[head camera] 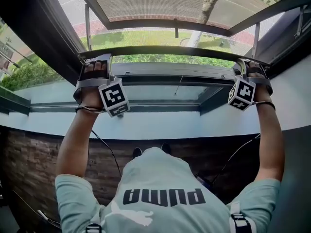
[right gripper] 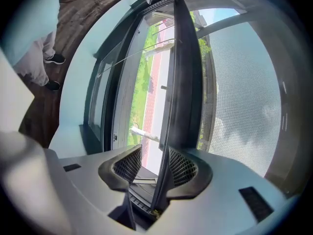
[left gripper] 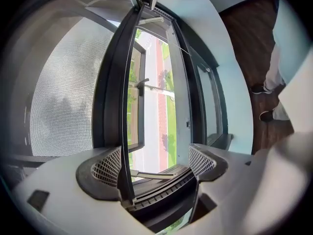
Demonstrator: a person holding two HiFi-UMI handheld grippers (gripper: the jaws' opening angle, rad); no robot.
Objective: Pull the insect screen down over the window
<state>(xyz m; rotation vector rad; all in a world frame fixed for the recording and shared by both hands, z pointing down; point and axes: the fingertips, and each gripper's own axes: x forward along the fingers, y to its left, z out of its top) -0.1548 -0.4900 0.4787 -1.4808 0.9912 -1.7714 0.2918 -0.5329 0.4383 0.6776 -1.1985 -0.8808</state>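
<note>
Insect screen's pull bar lies level, long axis running left to right across the window opening. The mesh stretches above it and is cut off at the picture's top edge.

Left gripper: jaws spread wide, bar resting against one pad only.

Right gripper: jaws narrower but parted, bar against one pad with daylight beside the other.

Bar ends (behind hands and marker cubes in the head view) are hidden. The sill lies below.
</note>
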